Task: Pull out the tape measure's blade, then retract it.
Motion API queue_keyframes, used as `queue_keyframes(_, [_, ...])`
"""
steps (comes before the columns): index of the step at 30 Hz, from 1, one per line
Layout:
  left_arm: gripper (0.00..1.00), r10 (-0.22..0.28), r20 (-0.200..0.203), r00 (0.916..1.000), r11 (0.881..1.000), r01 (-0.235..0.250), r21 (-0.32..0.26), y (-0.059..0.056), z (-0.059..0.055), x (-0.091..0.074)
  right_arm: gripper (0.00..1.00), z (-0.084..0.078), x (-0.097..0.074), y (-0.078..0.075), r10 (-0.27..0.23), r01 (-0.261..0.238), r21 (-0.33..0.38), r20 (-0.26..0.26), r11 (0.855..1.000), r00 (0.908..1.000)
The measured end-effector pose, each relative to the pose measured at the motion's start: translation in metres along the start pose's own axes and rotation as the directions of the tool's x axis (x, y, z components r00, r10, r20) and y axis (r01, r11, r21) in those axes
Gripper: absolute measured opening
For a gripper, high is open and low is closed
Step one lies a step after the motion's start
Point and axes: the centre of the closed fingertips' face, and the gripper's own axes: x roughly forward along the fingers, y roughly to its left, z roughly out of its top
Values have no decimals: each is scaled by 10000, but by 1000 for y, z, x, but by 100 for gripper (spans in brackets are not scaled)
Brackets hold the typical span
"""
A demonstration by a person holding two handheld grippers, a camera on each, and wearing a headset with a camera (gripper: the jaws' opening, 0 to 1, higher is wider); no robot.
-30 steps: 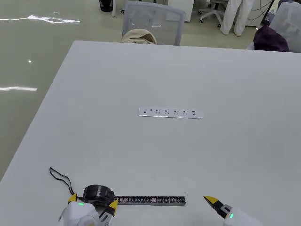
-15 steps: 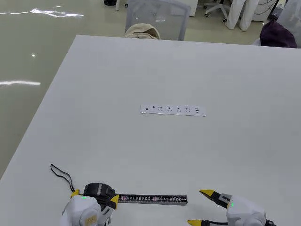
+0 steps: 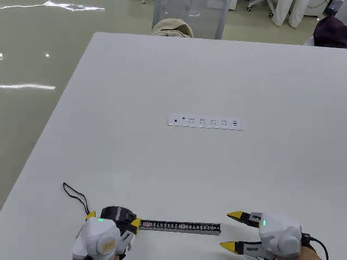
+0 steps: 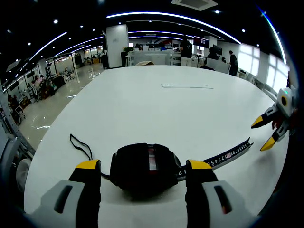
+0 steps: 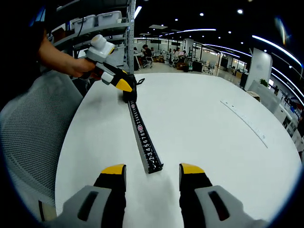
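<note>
A black tape measure case (image 3: pixel 118 215) lies near the table's front left, its black wrist strap (image 3: pixel 76 196) trailing to the left. My left gripper (image 3: pixel 112 219) is shut on the case (image 4: pixel 145 166), a yellow-tipped finger against each side. The blade (image 3: pixel 179 225) lies flat on the table, pulled out to the right. Its hooked end (image 5: pixel 154 166) lies just between the tips of my right gripper (image 5: pixel 152 169), which is open and not touching it. In the head view the right gripper (image 3: pixel 230 231) sits right of the blade's end. It also appears in the left gripper view (image 4: pixel 263 134).
A white power strip (image 3: pixel 206 122) lies flat at the middle of the white table (image 3: pixel 162 81). A chair (image 3: pixel 190 11) stands at the far edge. A grey mesh chair back (image 5: pixel 33 123) is close on the near side.
My right gripper has come left to the blade's end, both its tips now showing. The left gripper, case and blade have stayed put. The head camera has tilted down.
</note>
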Motion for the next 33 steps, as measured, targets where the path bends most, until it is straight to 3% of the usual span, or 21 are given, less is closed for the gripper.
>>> queue_keyframes(15, [69, -17, -139, 9999, 10000, 16, -85, -1, -2, 3, 30, -13, 24, -2, 1114, -1135, -465, -454, 9924, 9927])
queue_keyframes(27, [69, 76, -236, 9997, 9998, -80, -175, 2, -5, 6, 23, -17, 31, -3, 1494, -1511, -426, -390, 9876, 9880])
queue_keyframes(33, [68, 122, -242, 9996, 9996, -129, -267, 1, -6, 6, 15, -17, 30, 2, 1647, -1670, -614, -407, 9841, 9855])
